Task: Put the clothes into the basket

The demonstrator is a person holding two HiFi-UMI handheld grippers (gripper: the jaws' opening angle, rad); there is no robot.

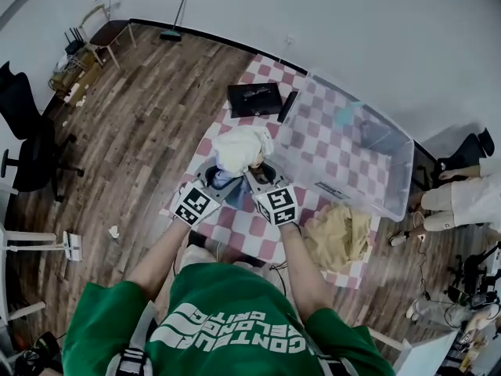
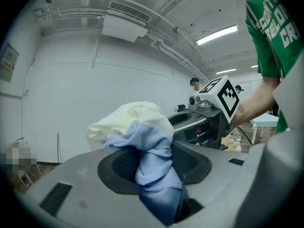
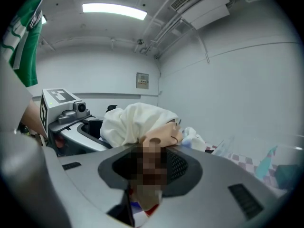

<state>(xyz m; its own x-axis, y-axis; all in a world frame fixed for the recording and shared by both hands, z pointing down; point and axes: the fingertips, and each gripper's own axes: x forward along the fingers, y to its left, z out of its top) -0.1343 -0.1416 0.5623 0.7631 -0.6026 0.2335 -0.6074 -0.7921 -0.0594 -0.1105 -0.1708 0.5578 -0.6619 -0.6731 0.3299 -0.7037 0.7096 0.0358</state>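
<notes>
Both grippers hold up one bundled garment [image 1: 243, 149], white on top with a light blue part below, over a pink-and-white checkered mat [image 1: 235, 224]. My left gripper [image 1: 217, 181] is shut on the blue fold [image 2: 154, 163]; the cream cloth [image 2: 130, 119] bulges above its jaws. My right gripper [image 1: 259, 179] is shut on a printed part of the same garment, and the white cloth [image 3: 137, 122] is heaped just past its jaws. The clear plastic basket [image 1: 395, 159] stands to the right on the mat. A tan garment [image 1: 338, 235] lies on the mat at the near right.
A black flat bag [image 1: 254, 99] lies at the mat's far end. An office chair [image 1: 31, 151] stands on the wood floor at left, a small chair with clutter [image 1: 98, 37] at the far left, and a broom [image 1: 174, 30] against the wall. A seated person's legs [image 1: 462, 198] show at right.
</notes>
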